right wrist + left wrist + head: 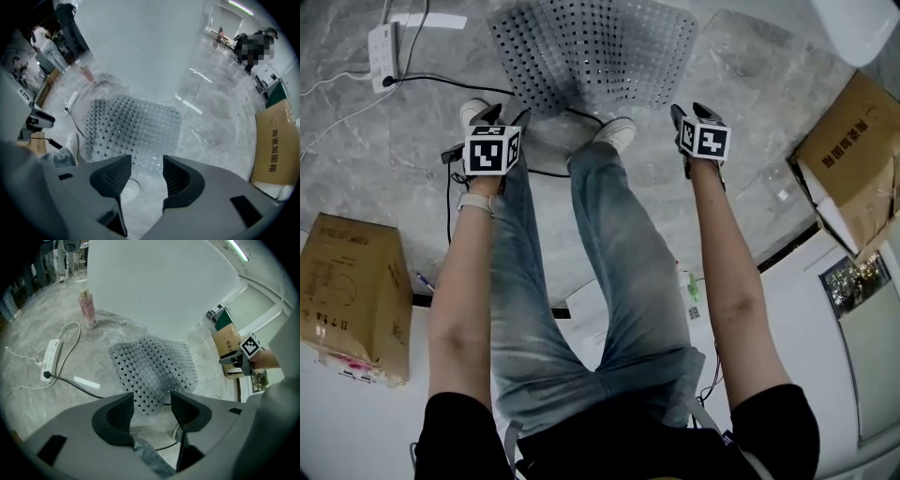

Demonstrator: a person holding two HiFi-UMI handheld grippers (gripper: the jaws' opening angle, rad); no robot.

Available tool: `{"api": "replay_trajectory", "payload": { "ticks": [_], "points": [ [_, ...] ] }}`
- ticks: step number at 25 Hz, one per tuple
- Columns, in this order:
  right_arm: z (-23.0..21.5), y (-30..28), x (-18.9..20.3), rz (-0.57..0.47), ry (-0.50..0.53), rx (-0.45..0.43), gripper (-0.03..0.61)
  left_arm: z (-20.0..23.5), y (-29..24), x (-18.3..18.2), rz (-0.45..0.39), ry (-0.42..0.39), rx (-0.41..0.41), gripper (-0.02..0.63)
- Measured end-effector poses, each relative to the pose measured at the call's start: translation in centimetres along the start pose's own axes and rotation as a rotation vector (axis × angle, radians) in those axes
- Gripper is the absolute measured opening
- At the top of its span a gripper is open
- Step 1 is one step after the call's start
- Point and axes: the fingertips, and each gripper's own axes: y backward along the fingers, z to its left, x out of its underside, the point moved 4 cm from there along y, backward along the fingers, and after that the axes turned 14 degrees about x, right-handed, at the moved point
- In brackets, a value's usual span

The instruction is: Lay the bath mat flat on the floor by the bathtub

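My left gripper [152,411] and right gripper [146,176] hang open, empty, near the grey perforated rubber bath mat [591,52], lying on the marble floor [412,187] by the white bathtub [154,282]. Laying looks done; next, press flat any buckled edge.

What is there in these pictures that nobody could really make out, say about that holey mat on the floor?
Head view: the bath mat has its far edge cut off by the picture's top edge.
Left gripper view: the mat's near edge is partly hidden behind the left gripper; the label on the pink bottle is too small to read.
Right gripper view: the bathtub is cut off at the top, rim unseen.
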Motion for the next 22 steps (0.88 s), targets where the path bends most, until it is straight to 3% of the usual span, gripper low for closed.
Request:
{"api": "replay_trajectory", "payload": {
  "ticks": [9, 16, 22],
  "points": [
    [14.2, 7.3, -6.1, -0.244, -0.155, -0.221, 0.039, 4.8, 1.0, 0.8, -0.091, 0.104, -0.016, 0.262],
    [22.5, 10.8, -7.5, -0.286, -0.299, -0.409, 0.026, 9.5, -2.2, -0.4, -0.112, 0.103, 0.007, 0.262],
    [24.8, 10.0, -9.7, -0.304, -0.359, -0.547, 0.026, 14.2, -7.2, -3.2, -0.132, 0.132, 0.001, 0.262]
  ]
}}
